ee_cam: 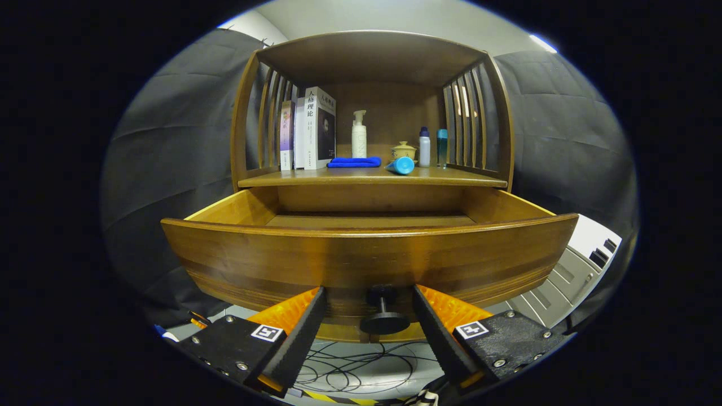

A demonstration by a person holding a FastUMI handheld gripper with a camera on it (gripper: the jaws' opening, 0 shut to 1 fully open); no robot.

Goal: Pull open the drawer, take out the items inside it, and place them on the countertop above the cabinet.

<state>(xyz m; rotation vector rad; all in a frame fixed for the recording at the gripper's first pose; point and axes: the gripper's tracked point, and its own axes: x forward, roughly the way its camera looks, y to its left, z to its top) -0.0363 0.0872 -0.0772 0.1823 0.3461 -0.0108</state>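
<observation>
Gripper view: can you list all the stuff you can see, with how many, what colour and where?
drawer: 1, brown wood, pulled open, just ahead of the jaws
drawer knob: 1, black, between the jaws, not gripped
countertop: 1, brown wood, above the drawer
books: about 3, white and purple, upright at the countertop's left
pump bottle: 1, white, mid back
cloth: 1, blue, folded, before the pump bottle
lidded cup: 1, tan, right of the pump bottle
lying bottle: 1, light blue, beside the cloth
standing bottles: 2, white and teal, at right
cables: several, black, on the floor
gripper: 1, jaws open around the drawer knob
</observation>
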